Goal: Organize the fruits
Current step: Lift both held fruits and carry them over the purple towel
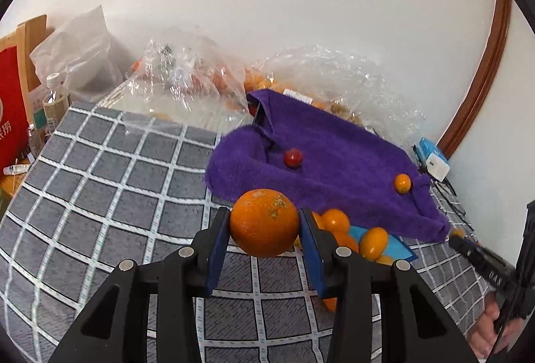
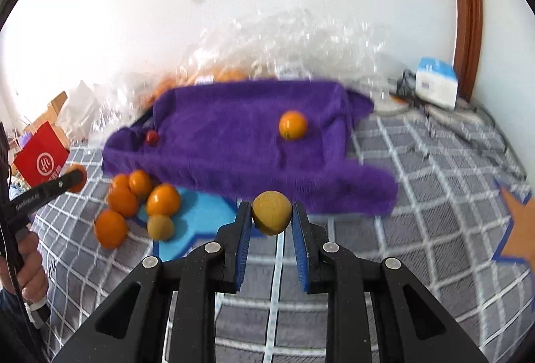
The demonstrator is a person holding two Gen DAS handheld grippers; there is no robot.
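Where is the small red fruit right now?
The red fruit lies on the purple towel, in a fold near its left end in both views, apart from the small orange further right.

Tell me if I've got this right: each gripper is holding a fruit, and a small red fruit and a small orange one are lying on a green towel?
Nearly. The towel is purple, not green, as the left wrist view shows. The rest holds: the left gripper holds an orange, the right gripper a yellowish fruit, and the red fruit and small orange fruit lie on it.
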